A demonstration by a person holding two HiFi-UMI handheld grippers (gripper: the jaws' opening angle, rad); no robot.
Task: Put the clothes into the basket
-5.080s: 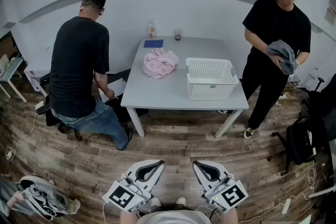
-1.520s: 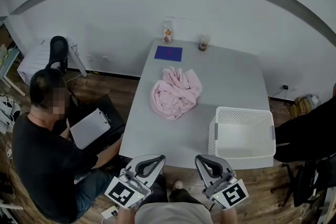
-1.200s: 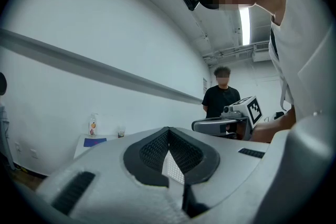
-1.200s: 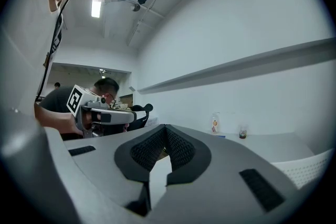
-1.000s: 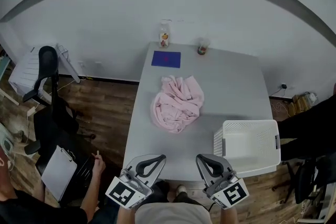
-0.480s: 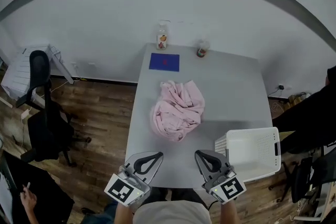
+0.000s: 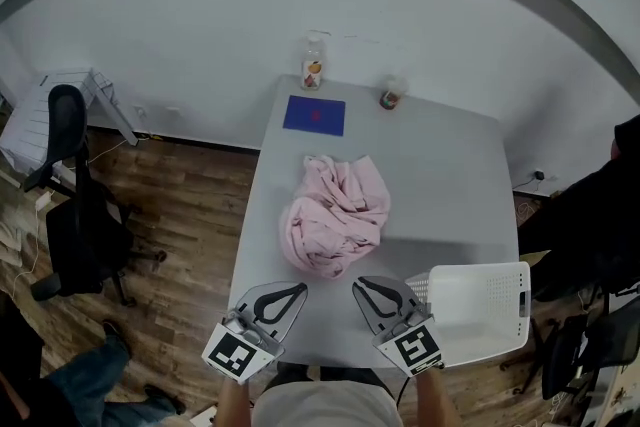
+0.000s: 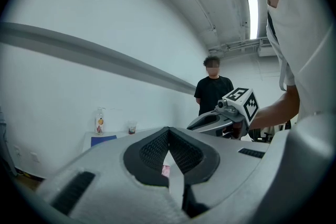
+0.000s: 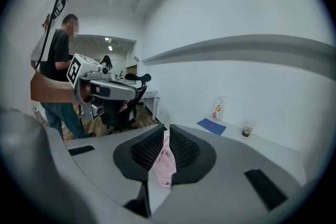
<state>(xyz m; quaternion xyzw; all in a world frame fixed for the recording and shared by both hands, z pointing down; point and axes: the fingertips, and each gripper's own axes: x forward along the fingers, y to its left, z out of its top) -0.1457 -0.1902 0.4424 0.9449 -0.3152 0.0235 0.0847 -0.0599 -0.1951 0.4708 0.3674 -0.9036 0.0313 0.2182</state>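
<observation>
A crumpled pile of pink clothes (image 7: 336, 213) lies on the middle of the white table (image 7: 445, 170). An empty white slatted basket (image 7: 478, 268) stands at the table's near right corner. My left gripper (image 7: 303, 288) and right gripper (image 7: 356, 283) hover over the near table edge, just short of the clothes, both shut and empty. In the left gripper view the shut jaws (image 8: 168, 129) frame a sliver of pink cloth (image 8: 166, 170) beyond them. In the right gripper view the clothes (image 9: 167, 161) show behind the shut tips (image 9: 166, 127).
A blue mat (image 7: 314, 115), a bottle (image 7: 313, 65) and a cup (image 7: 390, 96) stand at the table's far end by the wall. A black office chair (image 7: 72, 205) stands to the left. A person in black (image 7: 600, 215) is at the right, another person's legs (image 7: 60, 385) at bottom left.
The view has closed in on the table, and both grippers now reach over its near edge toward the clothes. The seated person with the clipboard has left the view. Both grippers stay shut.
</observation>
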